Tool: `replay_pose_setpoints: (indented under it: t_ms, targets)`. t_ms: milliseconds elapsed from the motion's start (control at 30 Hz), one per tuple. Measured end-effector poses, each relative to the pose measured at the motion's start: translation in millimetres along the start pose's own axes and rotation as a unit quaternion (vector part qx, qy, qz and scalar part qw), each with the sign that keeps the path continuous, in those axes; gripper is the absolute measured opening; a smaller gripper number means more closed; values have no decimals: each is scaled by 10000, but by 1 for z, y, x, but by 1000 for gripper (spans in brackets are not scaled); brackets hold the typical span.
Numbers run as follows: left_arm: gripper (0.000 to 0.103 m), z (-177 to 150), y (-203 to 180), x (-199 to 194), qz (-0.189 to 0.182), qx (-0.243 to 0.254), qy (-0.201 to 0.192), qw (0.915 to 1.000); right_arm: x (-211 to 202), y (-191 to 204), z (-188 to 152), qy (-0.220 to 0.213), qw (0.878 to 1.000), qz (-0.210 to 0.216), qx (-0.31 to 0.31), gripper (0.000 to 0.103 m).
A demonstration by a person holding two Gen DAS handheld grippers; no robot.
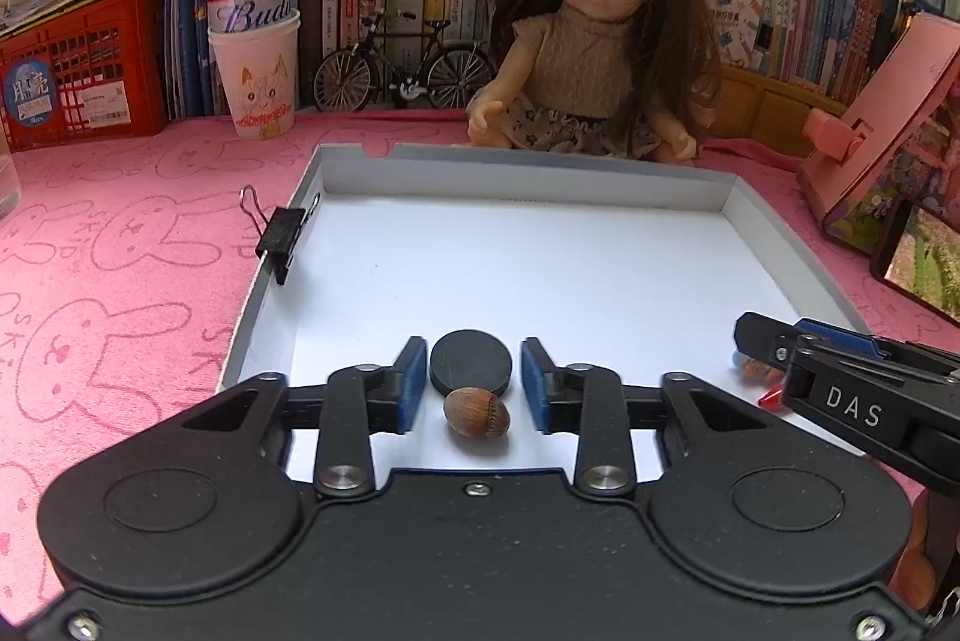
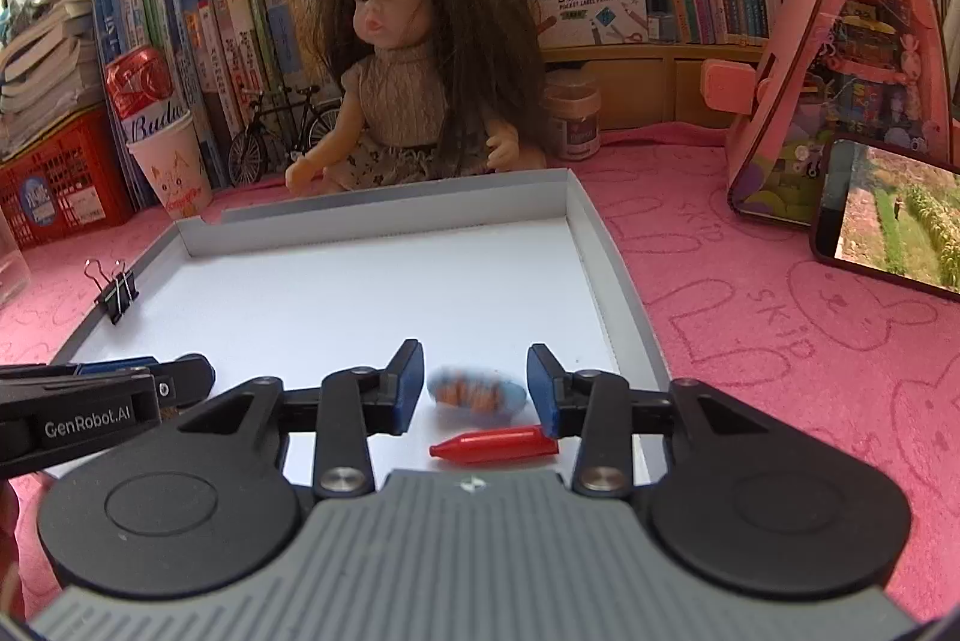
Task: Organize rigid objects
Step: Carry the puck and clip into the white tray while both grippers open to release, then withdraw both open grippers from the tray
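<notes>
Ahead, bare tray (image 1: 540, 275) floor, low rims.

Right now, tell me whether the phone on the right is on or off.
On: the phone leans against the pink case, its screen showing a bright outdoor picture.

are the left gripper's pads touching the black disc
Apart. The left wrist view shows white tray floor either side of the disc, between it and the left gripper's blue pads.
</notes>
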State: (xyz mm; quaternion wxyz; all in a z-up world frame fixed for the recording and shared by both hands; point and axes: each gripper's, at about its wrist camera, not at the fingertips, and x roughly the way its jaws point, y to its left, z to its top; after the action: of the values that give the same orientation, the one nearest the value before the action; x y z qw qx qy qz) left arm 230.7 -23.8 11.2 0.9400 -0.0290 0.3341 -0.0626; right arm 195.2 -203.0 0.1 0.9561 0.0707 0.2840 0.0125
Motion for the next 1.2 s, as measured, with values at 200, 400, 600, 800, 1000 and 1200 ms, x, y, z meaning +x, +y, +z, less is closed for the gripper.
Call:
replay_pose_setpoints:
  t_ms: [200, 400, 600, 800, 1000, 1200]
  targets:
    - [55, 0, -2, -21, -104, 166, -262, 9995, -14, -1, 2, -131, 9999, 59, 42, 67]
    - [68, -3, -4, -47, -202, 190, -491, 9984, -34, -7, 0, -284, 9995, 121, 72, 76]
    - [72, -14, -5, -67, -368, 181, -547, 9977, -55, -9, -6, -487, 9987, 152, -62, 83]
    - [75, -26, -6, -86, -492, 233, -615, 9966, -74, -6, -15, -580, 9978, 195, -261, 86]
    - [76, -40, -5, -104, -569, 202, -615, 9963, -89, -5, -23, -628, 9971, 215, -374, 88]
    - [77, -55, -2, -117, -617, 278, -591, 9960, -103, -6, -35, -653, 9964, 216, -487, 90]
